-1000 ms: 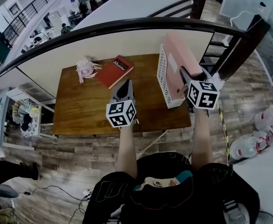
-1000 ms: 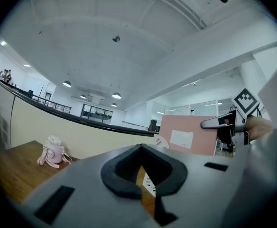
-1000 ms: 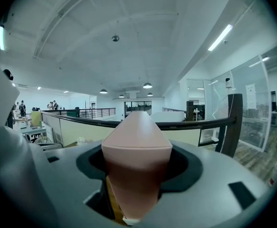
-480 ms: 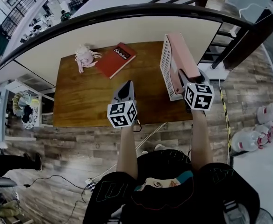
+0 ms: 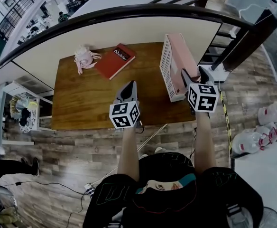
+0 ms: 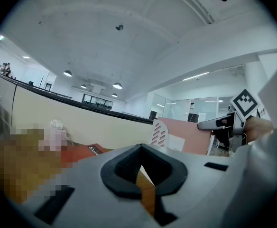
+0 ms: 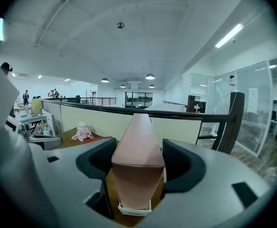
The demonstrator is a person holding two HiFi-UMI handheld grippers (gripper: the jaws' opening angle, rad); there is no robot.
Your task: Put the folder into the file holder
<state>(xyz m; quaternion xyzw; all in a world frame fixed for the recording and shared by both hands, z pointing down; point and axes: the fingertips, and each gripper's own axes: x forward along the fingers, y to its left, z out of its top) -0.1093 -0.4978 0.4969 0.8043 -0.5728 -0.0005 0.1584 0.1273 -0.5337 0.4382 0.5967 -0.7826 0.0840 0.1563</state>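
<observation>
A pink folder (image 5: pixel 184 56) stands upright inside the white slatted file holder (image 5: pixel 167 65) at the table's right end. My right gripper (image 5: pixel 196 73) is at the near end of the holder, open, one finger on each side of the folder's near edge. In the right gripper view the folder (image 7: pixel 138 141) rises between the spread jaws, with the holder's white base (image 7: pixel 133 208) below it. My left gripper (image 5: pixel 128 86) hovers over the table's front middle, shut and holding nothing. The left gripper view shows the holder (image 6: pixel 158 134) and folder (image 6: pixel 190 137) off to its right.
On the wooden table (image 5: pixel 91 103), a red book (image 5: pixel 115 61) and a small pink object (image 5: pixel 84 58) lie at the back left. A cream partition with a dark rail (image 5: pixel 129 18) runs behind the table. The table's front edge is just below the grippers.
The folder has sunk lower into the file holder. My right gripper was shut on it and now stands open at its near edge. The left gripper has barely moved.
</observation>
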